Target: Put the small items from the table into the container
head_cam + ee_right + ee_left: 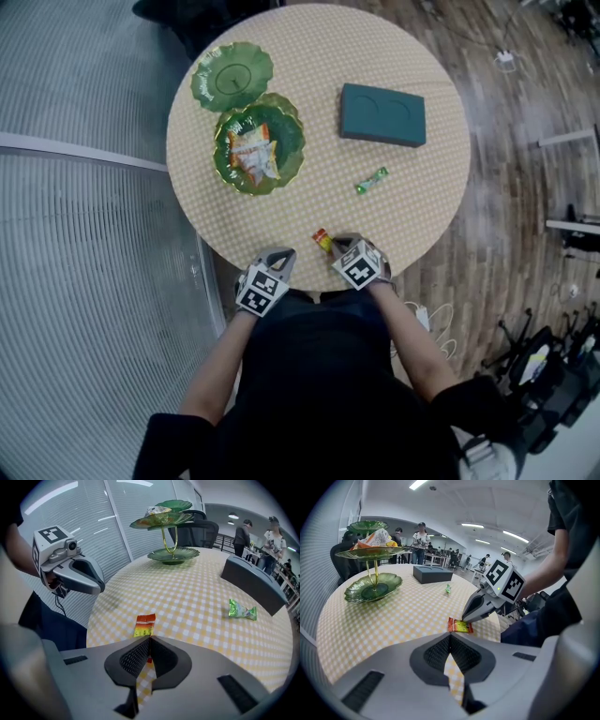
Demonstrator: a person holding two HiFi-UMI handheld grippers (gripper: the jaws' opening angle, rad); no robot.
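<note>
Checked table | right hand-held gripper pinches orange sachet edge

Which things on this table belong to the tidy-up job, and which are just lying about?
Job: red-and-yellow packet in the right hand-held gripper; green sweet; green tiered dish, already holding snack packets.
Lying about: dark box, probably.

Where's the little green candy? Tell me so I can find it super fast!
Find the round table with the yellow checked cloth, then the dark teal box on it. Just on the person's side of that box, alone on the cloth, lies the green candy. It is the only shiny green wrapper; the red and yellow packet is at the table's near edge.
</note>
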